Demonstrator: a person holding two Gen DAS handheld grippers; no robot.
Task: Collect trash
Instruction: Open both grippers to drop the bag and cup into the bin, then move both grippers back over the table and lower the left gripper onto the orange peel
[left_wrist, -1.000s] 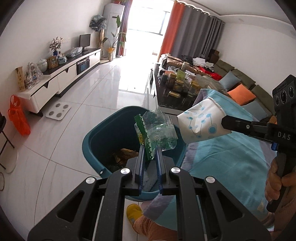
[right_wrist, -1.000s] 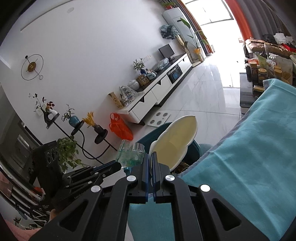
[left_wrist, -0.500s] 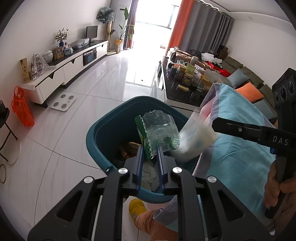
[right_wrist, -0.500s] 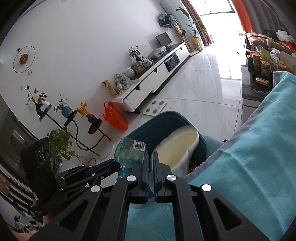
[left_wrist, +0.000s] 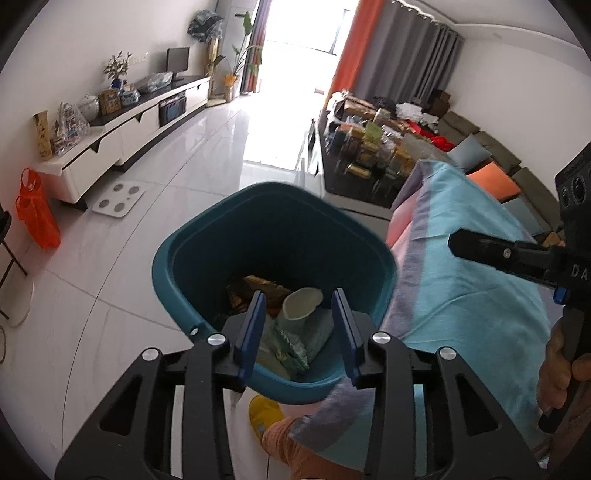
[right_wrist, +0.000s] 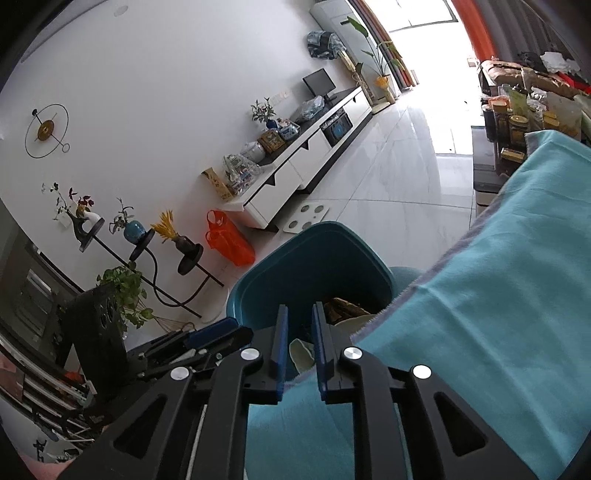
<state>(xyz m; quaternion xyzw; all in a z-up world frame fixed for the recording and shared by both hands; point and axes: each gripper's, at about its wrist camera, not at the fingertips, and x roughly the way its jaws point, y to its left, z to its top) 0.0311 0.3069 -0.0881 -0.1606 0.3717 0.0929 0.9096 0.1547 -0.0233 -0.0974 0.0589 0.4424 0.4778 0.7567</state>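
Now both grippers hang over the teal bin (left_wrist: 207, 258), jaws just opened and holding nothing: the left gripper (left_wrist: 300, 325) fairly wide, the right gripper (right_wrist: 299, 339) narrowly. The paper cup (left_wrist: 301, 304) and crushed bottle (left_wrist: 291, 341) lie inside (atop other trash).

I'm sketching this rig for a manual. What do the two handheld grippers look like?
Both match. The left gripper has black linkage arms with triangular cut-outs, silver round pivot bolts and flat blue pads on its fingers. The right gripper has the same black frame, silver bolts and blue pads; from the left view its body carries white letters and a round-lensed black box on top.
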